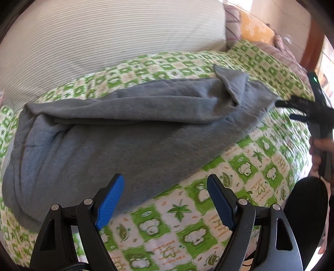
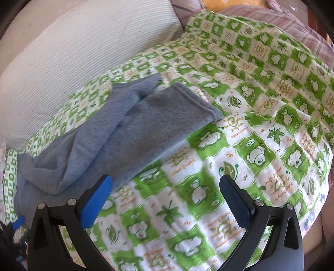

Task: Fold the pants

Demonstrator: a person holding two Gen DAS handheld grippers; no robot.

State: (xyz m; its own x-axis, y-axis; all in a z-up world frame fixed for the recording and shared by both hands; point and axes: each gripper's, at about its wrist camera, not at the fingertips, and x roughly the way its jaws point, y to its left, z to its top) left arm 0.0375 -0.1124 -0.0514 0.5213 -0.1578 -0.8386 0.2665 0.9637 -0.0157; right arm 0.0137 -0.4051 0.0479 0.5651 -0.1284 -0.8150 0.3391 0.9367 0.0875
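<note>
Grey pants (image 1: 117,133) lie lengthwise across a bed, waist end bunched at the left, legs running right with one cuff flipped up (image 1: 231,83). My left gripper (image 1: 165,200) hovers open over the pants' near edge, nothing between its blue pads. In the left wrist view the right gripper (image 1: 292,109) is at the far right, held by a hand, open just beyond the leg ends. In the right wrist view the leg cuffs (image 2: 187,108) lie ahead and left of my open right gripper (image 2: 167,200), which is over bare bedspread.
The bed carries a green-and-white patterned bedspread (image 2: 261,129). A large cream ribbed pillow (image 1: 108,35) lies behind the pants. Pink striped bedding (image 2: 292,18) and an orange cushion (image 1: 254,31) sit at the back right. A dark rounded object (image 1: 306,198) is at the bed's near right.
</note>
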